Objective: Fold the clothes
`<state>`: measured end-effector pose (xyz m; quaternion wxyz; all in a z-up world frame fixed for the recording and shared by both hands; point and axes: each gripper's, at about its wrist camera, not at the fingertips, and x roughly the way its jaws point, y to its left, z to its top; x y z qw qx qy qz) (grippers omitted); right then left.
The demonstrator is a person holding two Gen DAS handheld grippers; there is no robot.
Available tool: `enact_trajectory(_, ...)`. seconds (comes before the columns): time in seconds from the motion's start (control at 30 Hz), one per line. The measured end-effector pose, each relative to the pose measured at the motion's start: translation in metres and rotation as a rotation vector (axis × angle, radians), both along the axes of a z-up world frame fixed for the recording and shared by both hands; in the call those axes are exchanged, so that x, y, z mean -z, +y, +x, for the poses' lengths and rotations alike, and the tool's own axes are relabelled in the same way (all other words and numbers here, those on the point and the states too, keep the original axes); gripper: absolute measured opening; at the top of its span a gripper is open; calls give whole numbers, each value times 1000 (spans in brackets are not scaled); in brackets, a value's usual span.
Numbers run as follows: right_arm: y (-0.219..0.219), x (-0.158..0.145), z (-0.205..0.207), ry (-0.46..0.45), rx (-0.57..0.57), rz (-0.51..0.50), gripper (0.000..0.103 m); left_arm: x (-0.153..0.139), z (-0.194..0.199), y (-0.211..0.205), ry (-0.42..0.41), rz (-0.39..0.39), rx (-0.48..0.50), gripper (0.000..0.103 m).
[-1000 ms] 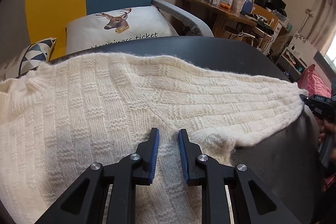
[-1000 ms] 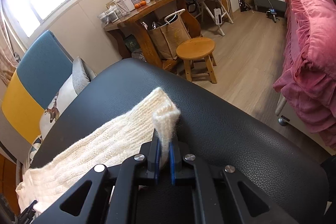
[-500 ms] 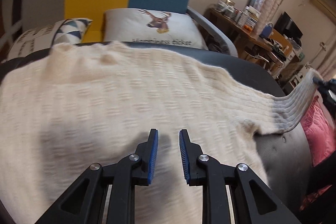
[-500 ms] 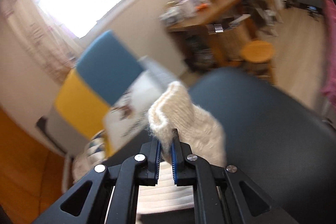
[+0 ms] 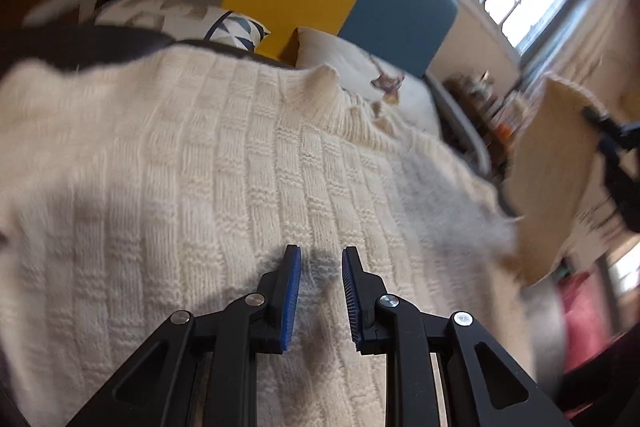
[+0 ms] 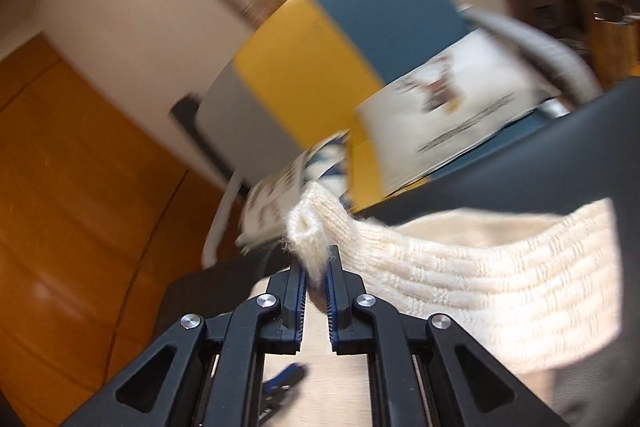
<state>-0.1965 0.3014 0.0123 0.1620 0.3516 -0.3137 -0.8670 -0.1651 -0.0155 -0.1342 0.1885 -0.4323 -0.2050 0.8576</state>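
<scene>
Sleeve lifted over the sweater
Right gripper (image 6: 316,273) is raised, clenched on the sleeve cuff (image 6: 308,231); left gripper (image 5: 320,287) hovers, jaws apart, above the cream sweater (image 5: 200,167) spread on the dark counter (image 6: 560,155).

Cream basket-weave knit sweater (image 5: 224,179), spread flat with its body covering most of the dark worktop (image 5: 80,43); its far edge is slightly rumpled near the cushions. One sleeve (image 6: 480,275) is lifted off the surface and drawn across above the body, hanging in a curved band. The ribbed cuff (image 6: 308,231) at its end is folded on itself and pinched upright.
</scene>
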Motion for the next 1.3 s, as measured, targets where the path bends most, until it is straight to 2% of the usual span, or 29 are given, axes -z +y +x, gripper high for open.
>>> enact_trajectory(0.03, -21, 8, -5, -10, -30, 3, 7, 3, 0, -7, -6, 42, -8, 22)
enact_trajectory(0.07, -40, 17, -10, -25, -56, 10, 7, 4, 1, -7, -4, 46, -8, 22)
enact_trajectory(0.2, -101, 62, -26, -95, -124, 86, 7, 3, 3, -3, 6, 19, 0, 22)
enact_trajectory(0.37, -128, 110, -31, -174, -155, 190, 11, 7, 3, -9, -6, 69, -1, 22)
enact_trajectory(0.4, -129, 118, -30, -190, -169, 194, 17, 8, 3, -9, -7, 72, -1, 22)
enact_trajectory(0.47, -121, 122, -19, -189, -174, 174, 26, 7, 4, -7, -6, 66, 1, 23)
enact_trajectory(0.63, -70, 111, 38, -84, -101, 125, 26, 3, 7, -4, -6, 73, 20, 35)
enact_trajectory(0.67, -57, 111, 48, -88, -79, 141, 26, 0, 8, -3, -11, 71, 25, 37)
enact_trajectory(0.73, -27, 118, 73, -102, -27, 152, 26, -6, 12, 0, -16, 78, 26, 53)
enact_trajectory(0.8, 0, 129, 91, -144, 14, 159, 26, -12, 15, 2, -16, 91, 20, 63)
enact_trajectory(0.87, 18, 144, 100, -198, 56, 163, 25, -13, 12, 7, -21, 79, -3, 66)
enact_trajectory(0.9, 27, 152, 104, -204, 77, 134, 19, -13, 9, 9, -27, 73, -15, 66)
enact_trajectory(1.0, 45, 164, 116, -168, 123, 3, 17, -11, -3, 11, -59, 70, -82, 66)
enact_trajectory(1.07, 51, 165, 120, -143, 134, -36, 17, -11, -13, 11, -88, 86, -127, 66)
enact_trajectory(1.13, 58, 163, 125, -116, 145, -48, 17, -14, -22, 16, -112, 42, -158, 64)
enact_trajectory(1.17, 62, 161, 126, -106, 152, -42, 15, -17, -25, 22, -104, -16, -154, 63)
enact_trajectory(1.2, 67, 158, 127, -106, 164, -23, 12, -21, -28, 29, -96, -75, -148, 54)
enact_trajectory(1.23, 73, 157, 126, -107, 177, -10, 12, -24, -31, 36, -78, -139, -134, 39)
enact_trajectory(1.3, 82, 156, 124, -120, 186, -11, 12, -31, -34, 49, -31, -221, -93, 23)
